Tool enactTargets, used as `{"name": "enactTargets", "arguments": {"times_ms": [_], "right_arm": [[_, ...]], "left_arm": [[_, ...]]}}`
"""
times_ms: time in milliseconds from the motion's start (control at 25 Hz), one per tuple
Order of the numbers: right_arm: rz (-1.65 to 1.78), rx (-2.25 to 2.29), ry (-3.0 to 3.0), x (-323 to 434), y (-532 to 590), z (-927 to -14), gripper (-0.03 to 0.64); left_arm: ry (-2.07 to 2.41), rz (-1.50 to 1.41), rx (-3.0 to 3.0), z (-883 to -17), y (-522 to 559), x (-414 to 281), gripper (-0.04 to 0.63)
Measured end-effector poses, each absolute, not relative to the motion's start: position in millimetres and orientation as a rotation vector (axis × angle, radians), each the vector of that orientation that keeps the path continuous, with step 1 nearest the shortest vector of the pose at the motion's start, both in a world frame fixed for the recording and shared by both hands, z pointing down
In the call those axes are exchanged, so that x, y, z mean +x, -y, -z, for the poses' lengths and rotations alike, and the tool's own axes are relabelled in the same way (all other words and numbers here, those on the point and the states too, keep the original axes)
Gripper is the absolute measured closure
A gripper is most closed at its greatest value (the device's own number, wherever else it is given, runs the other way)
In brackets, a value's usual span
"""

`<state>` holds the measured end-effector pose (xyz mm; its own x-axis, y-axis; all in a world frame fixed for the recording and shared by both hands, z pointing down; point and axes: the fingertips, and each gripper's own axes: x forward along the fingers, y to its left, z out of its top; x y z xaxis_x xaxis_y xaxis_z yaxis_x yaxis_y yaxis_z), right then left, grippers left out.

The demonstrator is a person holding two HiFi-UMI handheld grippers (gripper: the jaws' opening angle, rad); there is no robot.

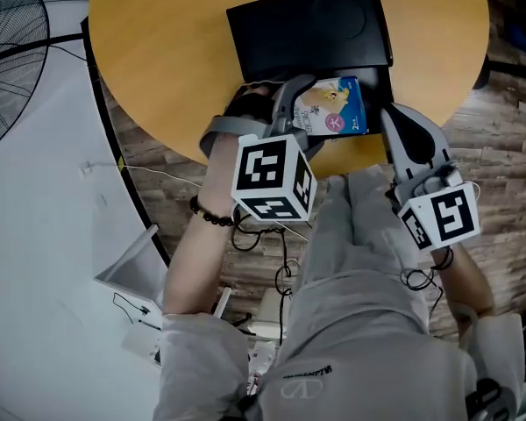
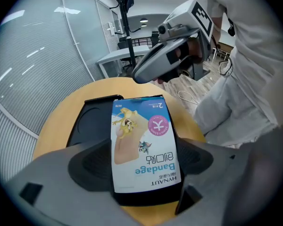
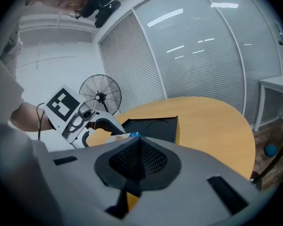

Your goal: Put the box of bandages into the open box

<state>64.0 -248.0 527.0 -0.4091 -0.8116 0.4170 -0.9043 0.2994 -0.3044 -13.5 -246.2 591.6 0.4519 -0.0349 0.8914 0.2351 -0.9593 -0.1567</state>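
The bandage box (image 1: 333,105), white and blue with cartoon print, is held flat between the jaws of my left gripper (image 1: 320,103). It hangs just over the near part of the open black box (image 1: 307,29), which sits on the round wooden table (image 1: 158,51). In the left gripper view the bandage box (image 2: 142,145) fills the gap between the pads of the left gripper (image 2: 144,163), with the black box (image 2: 92,121) beneath it. My right gripper (image 1: 392,119) hovers just right of the black box, shut and empty. In its own view the right gripper (image 3: 137,150) has its pads pressed together.
A floor fan (image 1: 9,60) stands left of the table. Cables (image 1: 280,270) lie on the wooden floor by the person's grey trousers (image 1: 359,261). Behind the table are glass walls with blinds (image 3: 203,55) and a white desk (image 2: 118,60).
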Motion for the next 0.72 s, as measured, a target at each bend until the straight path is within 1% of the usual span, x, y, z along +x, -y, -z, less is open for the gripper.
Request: {"name": "enactTargets", "arguments": {"times_ms": [320,720], "right_arm": [[-0.762,1.586,2.371,64.7,244.9,-534.1,0.598],[-0.777,1.585,2.364,67.3,241.5,-539.5,0.598]], "left_arm": [[0.212,1.564,-2.435,-602.6,242.2,-16.3,0.164],[0.21,1.538,-2.481,-603.7,243.3,-12.3,0.16]]}}
